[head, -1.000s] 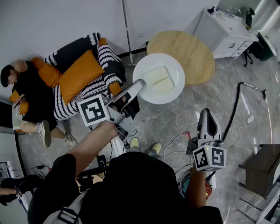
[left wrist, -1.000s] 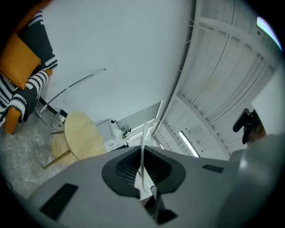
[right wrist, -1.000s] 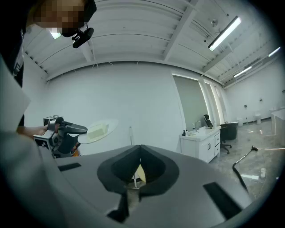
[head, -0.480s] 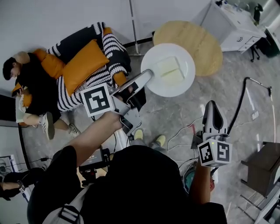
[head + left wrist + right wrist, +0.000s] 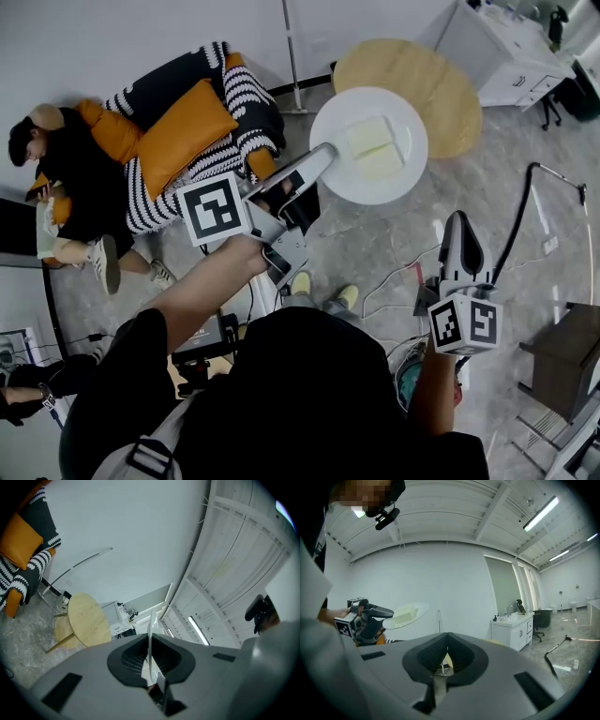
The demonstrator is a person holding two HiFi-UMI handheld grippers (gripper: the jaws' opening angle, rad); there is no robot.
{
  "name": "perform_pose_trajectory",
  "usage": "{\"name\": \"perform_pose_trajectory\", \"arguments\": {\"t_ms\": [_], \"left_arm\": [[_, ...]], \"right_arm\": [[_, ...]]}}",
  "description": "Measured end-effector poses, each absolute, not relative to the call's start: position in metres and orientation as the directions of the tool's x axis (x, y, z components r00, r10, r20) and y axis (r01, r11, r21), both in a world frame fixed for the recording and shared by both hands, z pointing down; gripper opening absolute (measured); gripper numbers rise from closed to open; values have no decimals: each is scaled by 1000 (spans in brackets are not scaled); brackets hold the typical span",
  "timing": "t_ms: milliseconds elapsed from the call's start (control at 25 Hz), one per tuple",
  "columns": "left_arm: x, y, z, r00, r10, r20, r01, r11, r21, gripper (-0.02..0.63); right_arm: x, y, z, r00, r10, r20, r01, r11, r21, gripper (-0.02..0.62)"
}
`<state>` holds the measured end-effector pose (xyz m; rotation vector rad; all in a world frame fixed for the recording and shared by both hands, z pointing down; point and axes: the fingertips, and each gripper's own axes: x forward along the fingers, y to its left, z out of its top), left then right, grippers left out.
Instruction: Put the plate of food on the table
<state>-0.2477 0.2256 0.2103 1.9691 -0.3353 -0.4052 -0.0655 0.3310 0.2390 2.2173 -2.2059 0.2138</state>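
Observation:
A white plate [image 5: 403, 169] carrying two pale blocks of food [image 5: 375, 147] hangs in the air beside the round wooden table [image 5: 431, 80], overlapping its near-left edge in the head view. My left gripper [image 5: 325, 154] is shut on the plate's rim. In the left gripper view the plate [image 5: 151, 630] shows edge-on as a thin white line between the jaws of that gripper [image 5: 151, 656], with the table [image 5: 86, 619] lower left. My right gripper [image 5: 457, 223] is held low at the right, shut and empty. The right gripper view shows its jaws [image 5: 444, 657] closed and the plate [image 5: 407, 613] off to the left.
A person [image 5: 66, 178] lies on a striped sofa with orange cushions [image 5: 183, 136] at the left. A white cabinet [image 5: 506, 47] stands behind the table. A black cable [image 5: 525, 187] runs over the grey floor, and a dark side table [image 5: 562, 356] stands at the right.
The head view has shifted a little, so everything sits slightly further right and up. The plate stays gripped and both grippers keep their places relative to the table.

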Motion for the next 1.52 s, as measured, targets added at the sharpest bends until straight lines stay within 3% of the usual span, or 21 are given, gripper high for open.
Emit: {"name": "perform_pose_trajectory", "arguments": {"t_ms": [560,1080,1520], "left_arm": [[-272,216,219,909,-392,-142,-22,-384,923,18],[-271,216,219,918,-360,-168,26,-369,929,18],[-269,204,222,904,-393,-167,2,-389,921,18]], "right_arm": [[-104,329,240,-47,-996,78,-990,36,-135,7],[-99,331,243,63,-991,118,-992,-75,-99,8],[-86,316,249,54,-993,107,-994,-64,-92,7]]}}
